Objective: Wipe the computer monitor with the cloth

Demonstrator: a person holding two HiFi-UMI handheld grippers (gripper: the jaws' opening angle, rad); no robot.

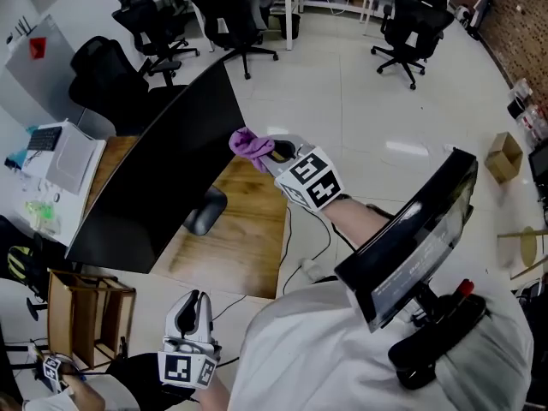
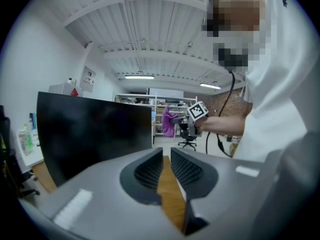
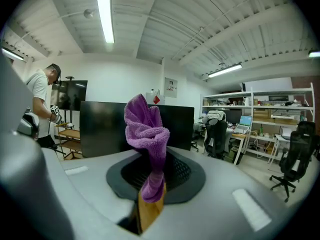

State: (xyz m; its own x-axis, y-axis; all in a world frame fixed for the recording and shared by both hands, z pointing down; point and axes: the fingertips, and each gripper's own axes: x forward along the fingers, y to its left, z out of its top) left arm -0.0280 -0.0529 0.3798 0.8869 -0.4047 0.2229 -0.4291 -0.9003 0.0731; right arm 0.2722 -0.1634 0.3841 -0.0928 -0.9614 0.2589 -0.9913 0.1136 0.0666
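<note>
Clamped in right gripper (image 1: 277, 153), crumpled purple microfibre cloth (image 1: 249, 144) near edge of wide black monitor (image 1: 163, 178); wiping seemingly unstarted. Left gripper (image 1: 195, 303) barely parted, empty.

Black office chairs (image 1: 231, 11), pale floor (image 1: 342, 88)

The person's right forearm (image 1: 364, 221) reaches forward, bare below a white sleeve, with the right gripper (image 1: 278, 154) raised and its jaws clamped on a bunched purple cloth (image 1: 250, 144). The left gripper (image 1: 194, 302) is held low beside the body, pointing forward, jaws a narrow gap apart with nothing between them.
</note>
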